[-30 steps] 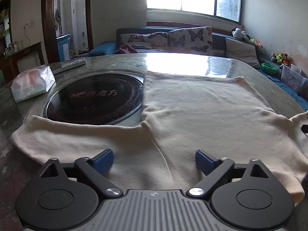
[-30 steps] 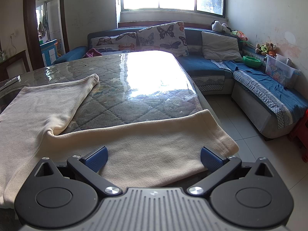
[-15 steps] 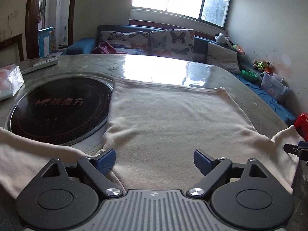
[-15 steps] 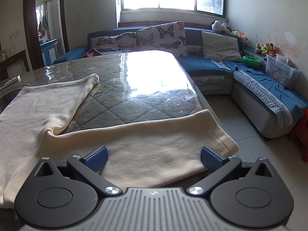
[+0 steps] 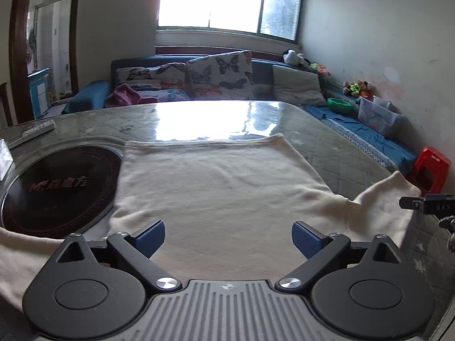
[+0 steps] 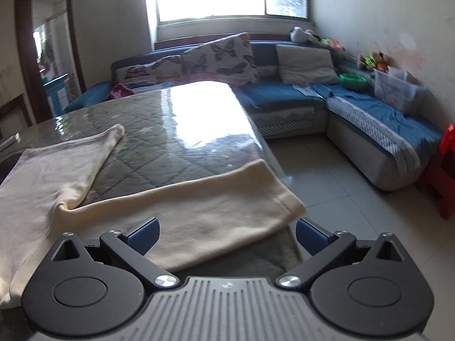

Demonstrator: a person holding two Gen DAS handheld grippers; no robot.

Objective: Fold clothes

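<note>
Glass-topped table (image 6: 182, 130), cream garment (image 5: 216, 187) sleeve overhanging edge, both hand-held grippers (image 5: 228, 237) (image 6: 226, 234) wide open, empty.

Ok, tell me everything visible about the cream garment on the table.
The cream garment is a soft, fleecy-looking knit top, plain and unprinted, spread flat on the quilted, glossy-covered table. Its far hem lies straight; its left edge overlaps the black round cooktop. One sleeve stretches to the table's right edge, its cuff just overhanging; the other trails off to the left. The left gripper and right gripper hover above it, jaws open, holding nothing.
</note>
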